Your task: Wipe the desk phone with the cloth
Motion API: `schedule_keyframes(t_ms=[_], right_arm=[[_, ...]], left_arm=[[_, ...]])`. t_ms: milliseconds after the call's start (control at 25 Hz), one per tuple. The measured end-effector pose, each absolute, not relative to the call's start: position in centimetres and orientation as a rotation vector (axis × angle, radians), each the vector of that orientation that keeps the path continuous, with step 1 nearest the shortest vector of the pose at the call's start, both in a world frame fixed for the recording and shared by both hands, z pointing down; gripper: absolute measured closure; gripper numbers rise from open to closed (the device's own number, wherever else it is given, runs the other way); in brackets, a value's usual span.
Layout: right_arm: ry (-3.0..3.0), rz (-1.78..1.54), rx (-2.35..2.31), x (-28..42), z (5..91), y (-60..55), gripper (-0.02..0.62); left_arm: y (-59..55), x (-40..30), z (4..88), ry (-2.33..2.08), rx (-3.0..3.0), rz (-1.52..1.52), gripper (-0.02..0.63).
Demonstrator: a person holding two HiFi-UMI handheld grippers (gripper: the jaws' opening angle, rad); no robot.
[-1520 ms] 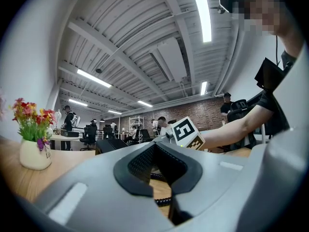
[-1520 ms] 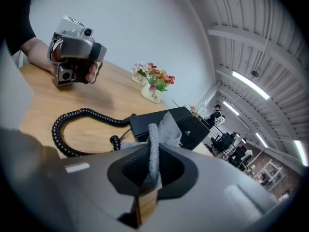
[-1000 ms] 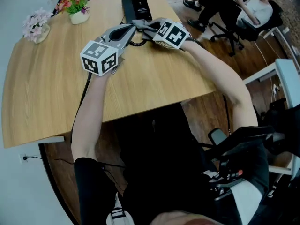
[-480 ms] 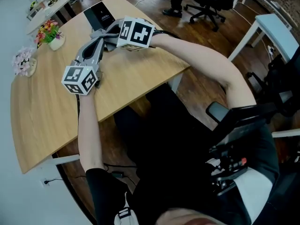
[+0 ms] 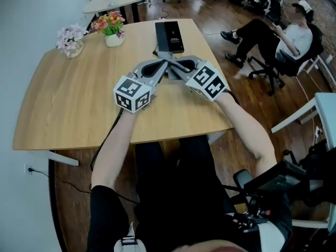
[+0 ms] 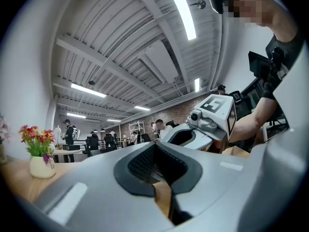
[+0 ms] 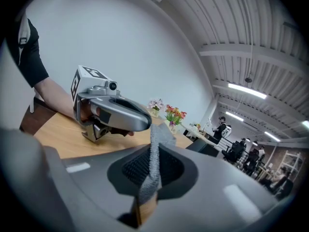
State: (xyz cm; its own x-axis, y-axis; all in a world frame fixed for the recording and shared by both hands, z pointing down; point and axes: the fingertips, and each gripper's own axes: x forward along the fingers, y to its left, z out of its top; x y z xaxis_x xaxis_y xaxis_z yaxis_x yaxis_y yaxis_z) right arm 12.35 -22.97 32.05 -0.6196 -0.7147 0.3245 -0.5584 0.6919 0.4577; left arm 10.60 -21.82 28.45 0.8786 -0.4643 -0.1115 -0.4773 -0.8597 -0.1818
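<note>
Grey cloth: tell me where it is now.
The cloth is clamped in the right gripper's jaws (right gripper view); in the head view, just in front of the black desk phone.

Looking at an open-plan office here: working at a big wooden desk (image 5: 68, 104) with a desk phone (image 5: 170, 35) and flower pots (image 5: 111, 28), sharing the floor with swivel chairs (image 5: 266, 67), sitting under long strip lights (image 6: 181, 8).

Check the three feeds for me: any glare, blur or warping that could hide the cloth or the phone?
Head view: even light, sharp, phone plain on the desk, no glare. Left gripper view: heavy fisheye bend, dark corners, ceiling lights blown white, aimed mostly at the ceiling. Right gripper view: same bend and dark corners; cloth pinched in the right tongs reads sharp.
</note>
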Motion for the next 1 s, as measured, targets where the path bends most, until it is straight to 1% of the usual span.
schedule_keyframes(t_ms=[200,400,1000], right_arm=[[-2.487,-0.423,1.009,12.3,32.5,-25.7,0.575],[-2.553,-0.486,1.004,11.1,31.7,-27.4,0.575],[-2.512,-0.68,0.94,11.0,32.3,-25.2,0.575]], left_arm=[[-23.8,9.7,28.8,0.807,-2.867,0.11,0.603],[-24.5,8.9,28.6,0.868,-2.856,0.135,0.603],[-24.9,9.0,28.3,0.859,-2.891,0.163,0.603]])
